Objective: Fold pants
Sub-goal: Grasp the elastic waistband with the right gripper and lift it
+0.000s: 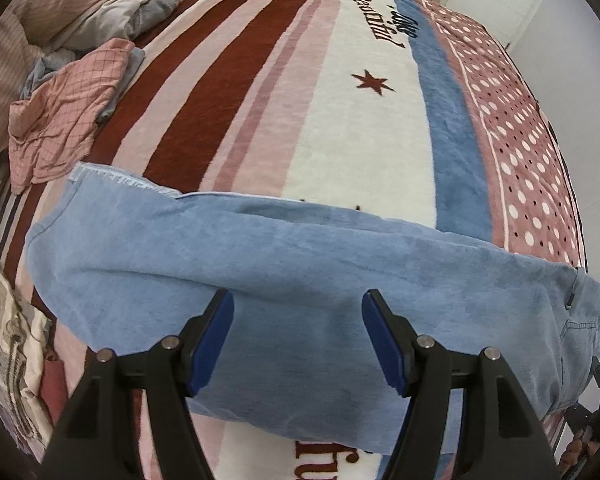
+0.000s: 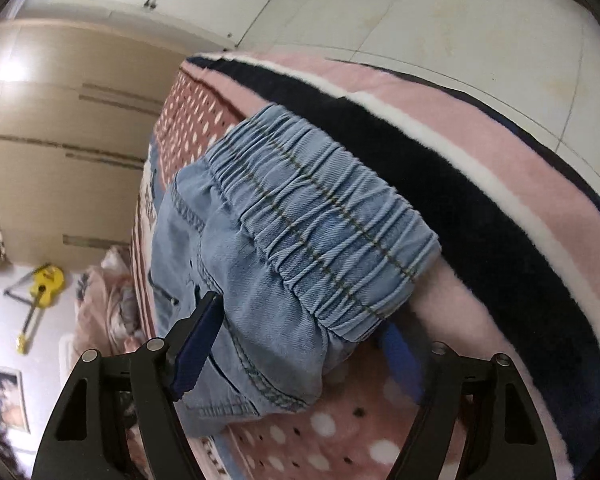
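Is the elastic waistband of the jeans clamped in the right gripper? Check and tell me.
No: the right gripper stands open, its blue pads either side of the jeans below the elastic waistband, not pressing.

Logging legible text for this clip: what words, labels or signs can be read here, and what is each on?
"Beautiful", upside down, dark script on the blanket's white stripe.
A second script word beside it: not readable.
"fu", cut off, dark red letters on the blanket near the bottom edge.
Jeans: no readable label or brand.
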Demonstrator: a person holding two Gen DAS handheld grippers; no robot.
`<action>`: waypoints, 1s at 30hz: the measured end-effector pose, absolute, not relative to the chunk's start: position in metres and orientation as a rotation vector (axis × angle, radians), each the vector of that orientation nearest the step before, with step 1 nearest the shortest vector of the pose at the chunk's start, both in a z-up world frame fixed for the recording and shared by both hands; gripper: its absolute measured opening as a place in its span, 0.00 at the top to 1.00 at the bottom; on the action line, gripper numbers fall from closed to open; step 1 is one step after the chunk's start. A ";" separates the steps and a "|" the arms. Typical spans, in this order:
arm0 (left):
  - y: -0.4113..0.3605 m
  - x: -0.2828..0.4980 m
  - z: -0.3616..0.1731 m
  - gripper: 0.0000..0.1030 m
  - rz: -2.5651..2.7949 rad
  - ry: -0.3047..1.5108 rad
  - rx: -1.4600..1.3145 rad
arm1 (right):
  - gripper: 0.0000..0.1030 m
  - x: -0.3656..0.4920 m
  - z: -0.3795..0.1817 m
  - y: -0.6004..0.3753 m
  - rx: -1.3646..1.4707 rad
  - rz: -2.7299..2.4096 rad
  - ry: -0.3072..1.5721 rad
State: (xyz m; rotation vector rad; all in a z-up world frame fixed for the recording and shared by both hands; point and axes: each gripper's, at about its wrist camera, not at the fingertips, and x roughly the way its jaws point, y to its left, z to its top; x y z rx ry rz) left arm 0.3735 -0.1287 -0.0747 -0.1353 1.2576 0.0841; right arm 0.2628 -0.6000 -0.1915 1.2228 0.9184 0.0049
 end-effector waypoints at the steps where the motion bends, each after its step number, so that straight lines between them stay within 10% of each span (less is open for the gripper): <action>1: -0.127 0.373 -0.075 0.39 0.086 1.256 -0.140 | 0.30 0.263 -0.193 -0.599 1.236 -0.015 0.919; 9: -0.097 0.362 -0.068 0.39 0.156 1.232 -0.164 | 0.28 0.260 -0.194 -0.584 1.337 -0.029 0.947; 17: -0.053 0.348 -0.060 0.39 0.243 1.190 -0.189 | 0.84 0.285 -0.168 -0.572 1.197 -0.050 0.903; 30: 0.000 0.335 -0.049 0.39 0.276 1.159 -0.242 | 0.89 0.308 -0.063 -0.525 0.834 -0.011 0.778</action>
